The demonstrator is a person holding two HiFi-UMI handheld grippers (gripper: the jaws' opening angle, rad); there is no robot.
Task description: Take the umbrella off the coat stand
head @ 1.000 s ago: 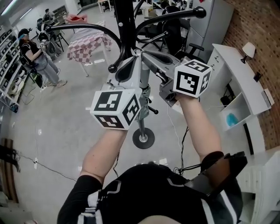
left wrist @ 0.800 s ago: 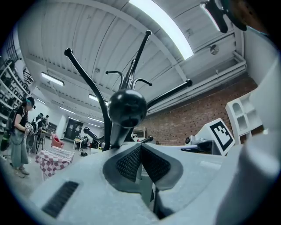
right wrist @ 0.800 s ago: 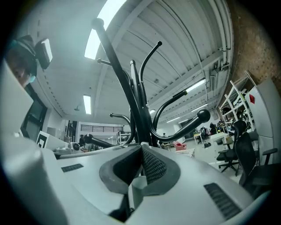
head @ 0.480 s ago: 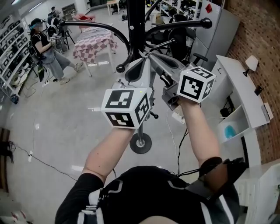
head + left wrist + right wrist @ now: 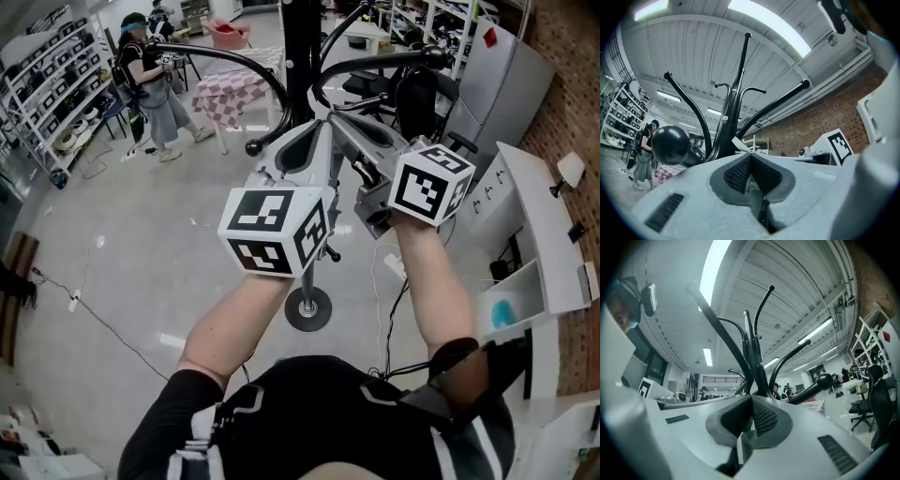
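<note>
Polished workshop floor (image 5: pixel 141 272) spreads beneath the coat stand (image 5: pixel 298 56) — no umbrella shows on its arms in any view, so this looks like an approach at most. Left gripper (image 5: pixel 749 157) and right gripper (image 5: pixel 751 399) face the pole, jaws pressed together, empty; next comes locating the umbrella, then opening

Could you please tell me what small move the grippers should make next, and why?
Probably open both: the left gripper and right gripper are shut on nothing, close to the coat stand, and cannot grasp so. No umbrella shows on its arms.
</note>
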